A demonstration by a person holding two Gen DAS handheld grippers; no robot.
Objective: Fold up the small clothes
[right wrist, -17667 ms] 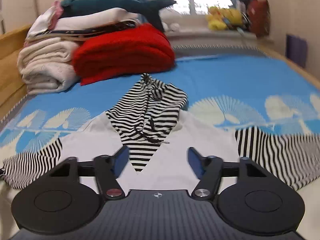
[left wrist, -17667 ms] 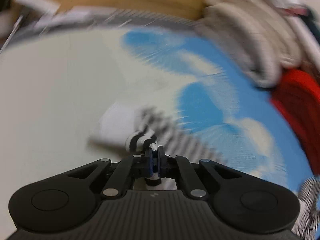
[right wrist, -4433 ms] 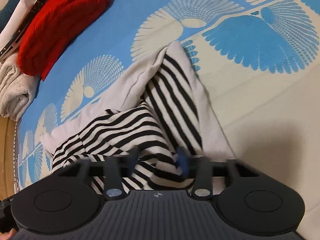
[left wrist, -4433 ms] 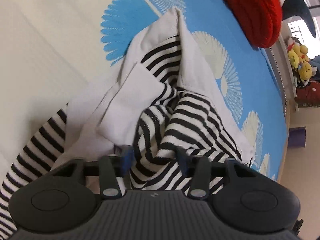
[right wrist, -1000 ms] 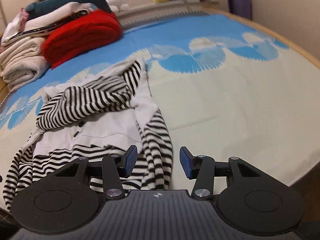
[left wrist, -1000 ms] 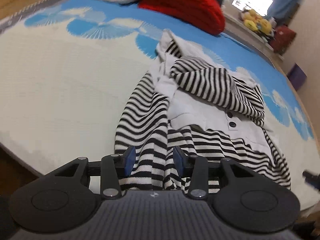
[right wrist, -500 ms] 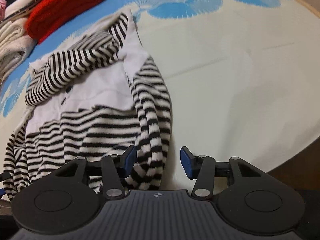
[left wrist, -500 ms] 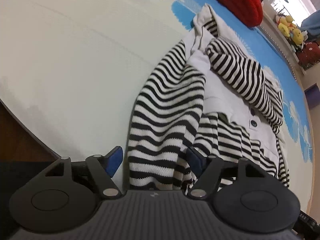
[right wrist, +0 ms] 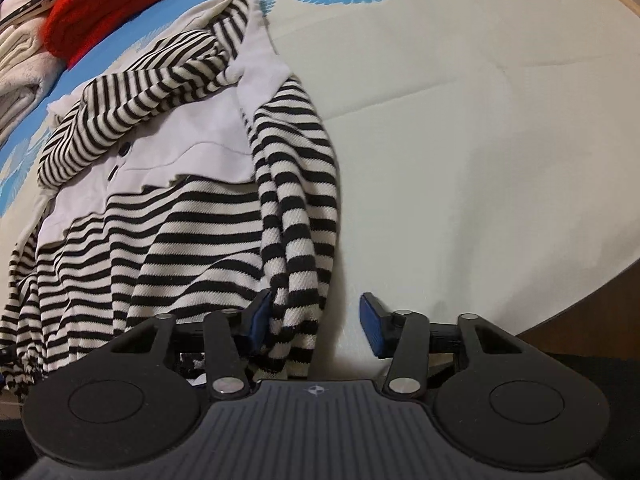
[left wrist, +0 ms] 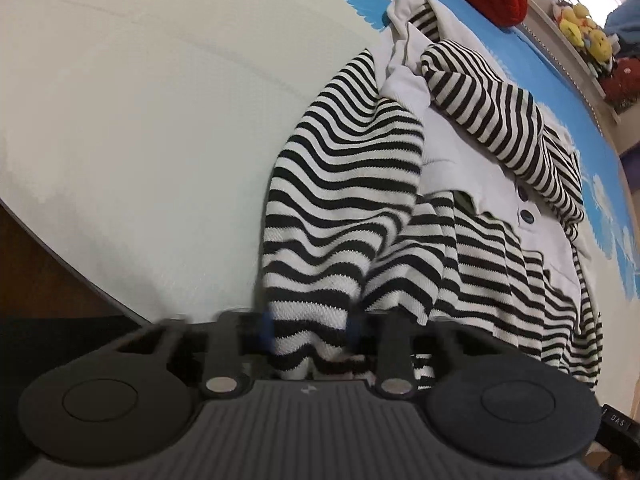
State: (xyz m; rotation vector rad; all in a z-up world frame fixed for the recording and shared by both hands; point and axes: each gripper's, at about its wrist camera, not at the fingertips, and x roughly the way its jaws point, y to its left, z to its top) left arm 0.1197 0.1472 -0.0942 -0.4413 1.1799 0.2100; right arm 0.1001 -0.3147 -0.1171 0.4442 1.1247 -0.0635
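Note:
A small black-and-white striped hooded top (left wrist: 448, 184) with a white chest panel lies on the bed, its hood folded down over the chest and both sleeves folded along its sides. It also shows in the right wrist view (right wrist: 192, 184). My left gripper (left wrist: 310, 330) sits at the near bed edge with its blurred jaws around the cuff of the left sleeve (left wrist: 320, 280). My right gripper (right wrist: 316, 320) is open at the other sleeve's cuff (right wrist: 296, 264), which lies against its left finger.
The bed cover (right wrist: 480, 120) is cream near me and blue with fan patterns further off. A red knit (right wrist: 116, 12) and a stack of folded whites (right wrist: 20, 64) lie at the far end. Soft toys (left wrist: 580, 28) line the window sill. The bed's edge (left wrist: 52, 248) drops off just before the grippers.
Both grippers have moved in closer to the sleeve cuffs. The left jaws have narrowed around the left cuff. The right jaws stay apart.

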